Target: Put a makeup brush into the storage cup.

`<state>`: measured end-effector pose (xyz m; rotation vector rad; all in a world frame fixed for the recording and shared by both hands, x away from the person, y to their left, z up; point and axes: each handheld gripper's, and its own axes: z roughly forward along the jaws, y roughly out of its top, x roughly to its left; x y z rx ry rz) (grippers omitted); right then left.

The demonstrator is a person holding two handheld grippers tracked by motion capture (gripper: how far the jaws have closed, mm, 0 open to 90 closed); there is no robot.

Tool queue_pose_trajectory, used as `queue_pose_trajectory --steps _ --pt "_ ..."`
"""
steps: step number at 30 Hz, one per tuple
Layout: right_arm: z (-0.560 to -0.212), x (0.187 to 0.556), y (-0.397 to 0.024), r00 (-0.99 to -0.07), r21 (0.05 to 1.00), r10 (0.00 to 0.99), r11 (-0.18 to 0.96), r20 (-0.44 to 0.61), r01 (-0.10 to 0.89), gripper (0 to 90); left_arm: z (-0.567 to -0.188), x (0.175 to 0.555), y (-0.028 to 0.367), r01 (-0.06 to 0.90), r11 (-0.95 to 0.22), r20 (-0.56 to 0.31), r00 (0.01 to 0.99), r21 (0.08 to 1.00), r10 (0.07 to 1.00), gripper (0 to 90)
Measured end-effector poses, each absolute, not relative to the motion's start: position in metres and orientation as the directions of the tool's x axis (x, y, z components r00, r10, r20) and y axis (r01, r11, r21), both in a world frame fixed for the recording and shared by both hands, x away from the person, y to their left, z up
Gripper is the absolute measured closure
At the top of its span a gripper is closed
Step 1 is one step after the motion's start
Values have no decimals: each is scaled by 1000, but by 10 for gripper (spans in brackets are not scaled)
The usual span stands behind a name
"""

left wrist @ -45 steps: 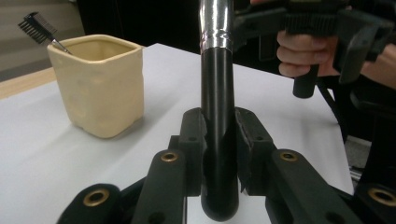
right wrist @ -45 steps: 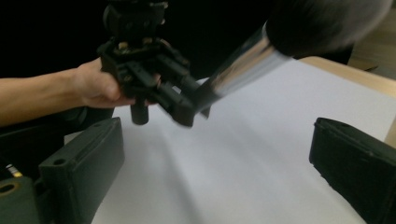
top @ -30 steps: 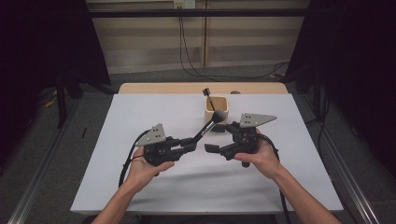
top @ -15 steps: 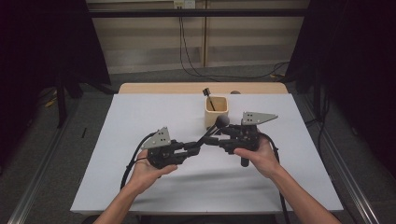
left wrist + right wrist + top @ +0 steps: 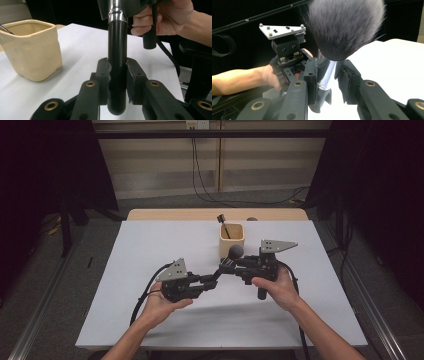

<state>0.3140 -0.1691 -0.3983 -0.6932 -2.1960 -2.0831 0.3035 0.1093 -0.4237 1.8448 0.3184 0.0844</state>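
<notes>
A black-handled makeup brush (image 5: 220, 269) with a fluffy grey head (image 5: 236, 251) hangs above the white table between both grippers. My left gripper (image 5: 212, 279) is shut on the handle's lower end, and its pads (image 5: 102, 75) clamp the black handle (image 5: 117, 47). My right gripper (image 5: 228, 265) has just been closing around the silver ferrule (image 5: 326, 72) below the brush head (image 5: 344, 27). One pad (image 5: 312, 75) lies against the ferrule, while a thin gap remains at the other. A cream cup (image 5: 231, 241) stands just behind.
The cream cup (image 5: 35, 50) holds another thin brush (image 5: 223, 223). The white table (image 5: 150, 250) has room to the left, right and front. A small dark round thing (image 5: 251, 219) sits at the far edge. Cables trail from both grippers toward the person.
The right gripper's jaws, wide apart a second ago, have closed in around the brush just under its head. Both hands stay almost where they were.
</notes>
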Motion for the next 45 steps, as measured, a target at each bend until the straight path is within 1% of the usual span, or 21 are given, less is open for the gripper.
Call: queue_pose_trajectory --steps 4,8,9,10,12,16,22,25,27,29,30,31,33,37,41,45 --pt "-398 313 -169 -901 942 301 25 312 334 703 -426 304 108 172 -270 -99 960 947 263 743" --pt "-397 313 -169 -898 942 308 22 313 336 705 -427 305 107 181 -255 -109 956 950 272 733" --pt "-396 313 -169 -899 942 307 23 312 334 706 -426 304 107 176 -258 -105 957 950 269 700" --pt "-396 313 -169 -899 942 307 23 312 334 706 -426 304 106 175 -261 -101 957 949 273 700" --pt "-395 312 -169 -900 943 307 20 310 332 706 -426 303 105 183 -263 -107 955 947 277 639" --pt "-394 312 -170 -899 943 312 26 306 330 707 -426 303 106 188 -257 -111 951 948 288 610" --pt "-394 312 -172 -897 943 321 31 304 331 707 -426 304 107 218 -243 -136 940 945 312 476" --pt "-394 312 -172 -894 941 328 41 306 337 707 -426 304 107 230 -243 -143 934 942 327 450" --pt "-394 313 -172 -892 939 332 46 306 340 707 -426 304 108 240 -240 -151 929 941 338 398" --pt "-394 313 -173 -890 937 335 50 309 345 707 -426 303 109 240 -240 -146 925 941 350 373" --pt "-394 313 -173 -888 937 341 54 308 345 708 -426 303 110 245 -240 -148 921 940 361 316" --pt "-394 313 -173 -888 937 341 54 308 345 708 -425 303 111 246 -243 -144 917 938 373 316" --pt "-394 313 -174 -888 937 346 60 304 344 708 -425 304 113 248 -248 -136 908 936 395 278" --pt "-394 313 -176 -885 937 358 63 299 343 708 -423 304 118 283 -240 -155 884 929 441 172" --pt "-393 313 -180 -880 936 369 67 300 347 708 -421 304 126 284 -240 -141 866 928 480 114" --pt "-393 313 -183 -875 935 385 74 294 347 708 -418 303 133 296 -212 -158 853 931 497 75"
